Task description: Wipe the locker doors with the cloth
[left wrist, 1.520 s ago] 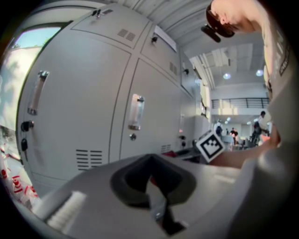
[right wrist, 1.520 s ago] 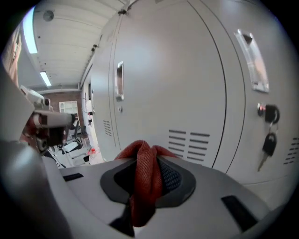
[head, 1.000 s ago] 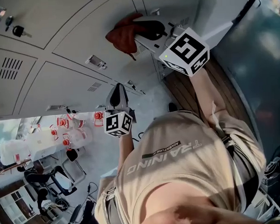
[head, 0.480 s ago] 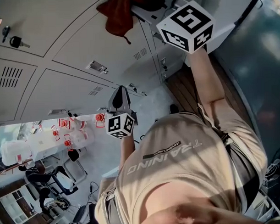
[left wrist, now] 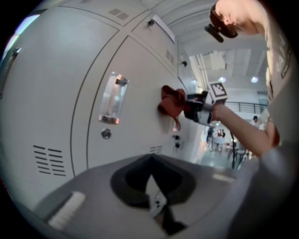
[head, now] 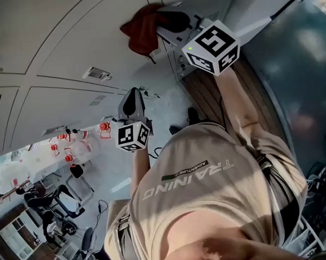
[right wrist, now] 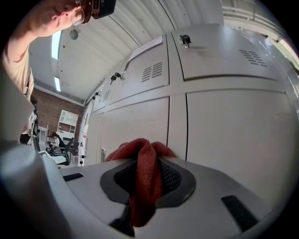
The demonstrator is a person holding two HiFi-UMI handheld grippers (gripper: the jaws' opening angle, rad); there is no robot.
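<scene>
Premises: a staff locker area opening onto an office or lab workspace. A bank of grey metal locker doors (head: 69,50) covers the wall. Each door has vent slots (left wrist: 49,158), a clear label holder (left wrist: 113,98) and a key lock (left wrist: 106,134). Beyond the bank stand swivel office chairs (head: 48,203) and red-capped bottles (head: 81,148) on a table. A brick wall (right wrist: 44,112) carries white shelving (right wrist: 68,122). Strip lights (right wrist: 57,84) run along the ceiling. Flooring beside the bank is wood plank (head: 210,98).

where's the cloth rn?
Head view, top centre: cloth clamped in the right gripper, against a locker door.
</scene>
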